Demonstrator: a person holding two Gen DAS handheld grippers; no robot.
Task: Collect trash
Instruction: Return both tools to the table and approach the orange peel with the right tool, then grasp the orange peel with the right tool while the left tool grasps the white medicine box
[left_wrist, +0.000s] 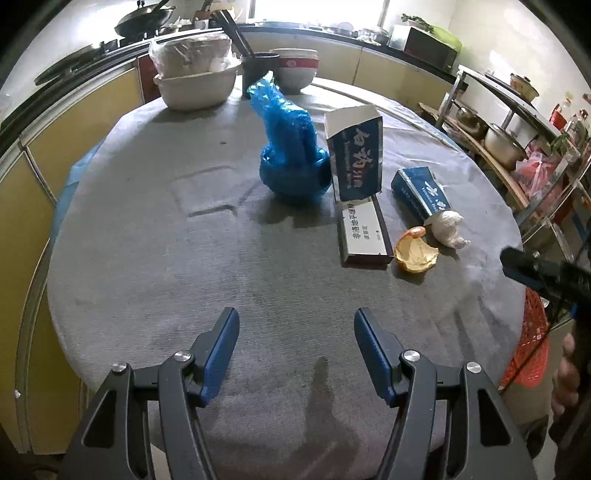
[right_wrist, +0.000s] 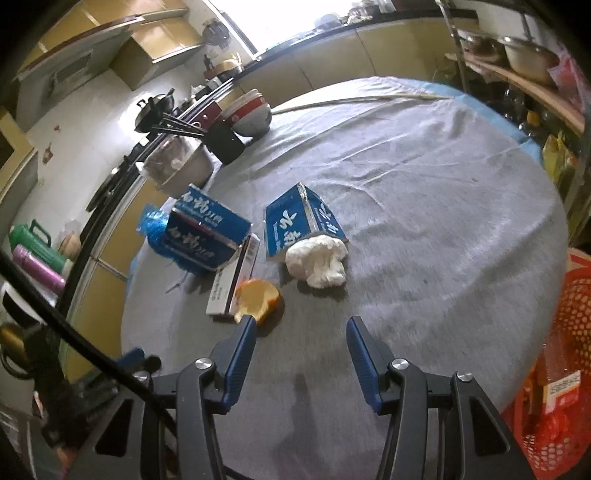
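Both the left gripper (left_wrist: 295, 350) and right gripper (right_wrist: 301, 360) hover wide and empty over the grey cloth-covered round table (left_wrist: 147, 258). The curled orange peel (right_wrist: 258, 299), crumpled white tissue wad (right_wrist: 319, 264) and blue cartons lie ahead, bunched together. The right one, I reckon, could nudge the flimsy peel into the flat white box (right_wrist: 231, 284) instead of pinching it.

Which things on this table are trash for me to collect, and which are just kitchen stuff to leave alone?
Trash to collect:
- orange peel
- crumpled tissue
- upright blue box
- tipped blue box
- flat white box
- blue plastic bag
- likely goes into the red basket

Leave alone:
- stacked bowls
- covered basin
- chopstick holder
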